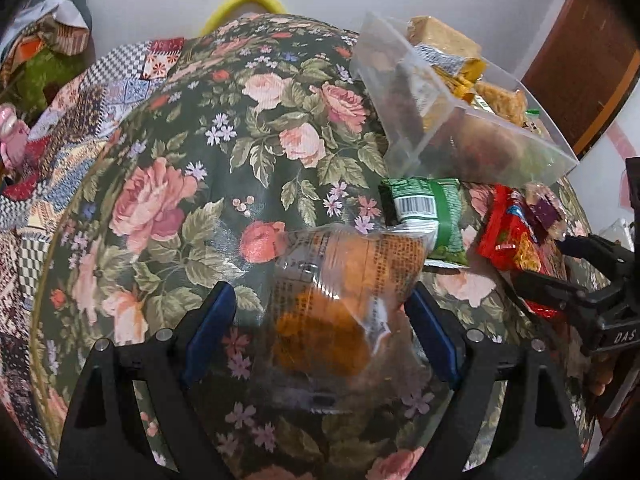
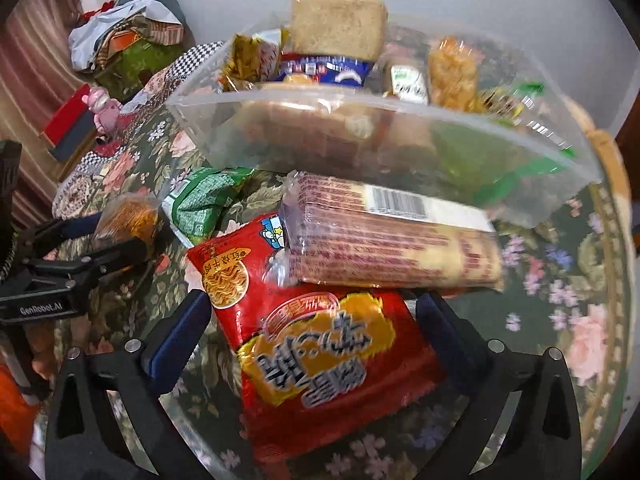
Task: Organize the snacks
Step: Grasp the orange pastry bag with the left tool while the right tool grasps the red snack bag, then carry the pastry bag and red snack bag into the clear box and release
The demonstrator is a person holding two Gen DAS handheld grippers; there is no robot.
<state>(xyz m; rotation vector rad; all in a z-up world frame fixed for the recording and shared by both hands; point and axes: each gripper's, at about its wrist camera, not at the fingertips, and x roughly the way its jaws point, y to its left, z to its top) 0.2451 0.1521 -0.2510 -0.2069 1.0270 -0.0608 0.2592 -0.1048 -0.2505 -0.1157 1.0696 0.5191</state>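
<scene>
On the round floral table (image 1: pixel 168 184), my left gripper (image 1: pixel 320 320) is open, its blue pads on either side of a clear packet of orange snacks (image 1: pixel 332 292); that packet also shows in the right wrist view (image 2: pixel 128 216). My right gripper (image 2: pixel 312 320) is open around a red noodle packet (image 2: pixel 320 344), seen too in the left wrist view (image 1: pixel 516 236). A long clear wafer pack (image 2: pixel 392 240) lies across the red packet's far end. A green packet (image 1: pixel 432 208) lies between the two, also in the right wrist view (image 2: pixel 200 200). A clear plastic box (image 2: pixel 360 140) behind holds several snacks.
The clear box (image 1: pixel 460 120) stands at the table's far right edge. A patchwork cloth (image 1: pixel 80 120) drapes left of the table. Cluttered fabric and a pink toy (image 2: pixel 102 108) lie far left. A white wall is behind, a wooden door (image 1: pixel 592 60) at right.
</scene>
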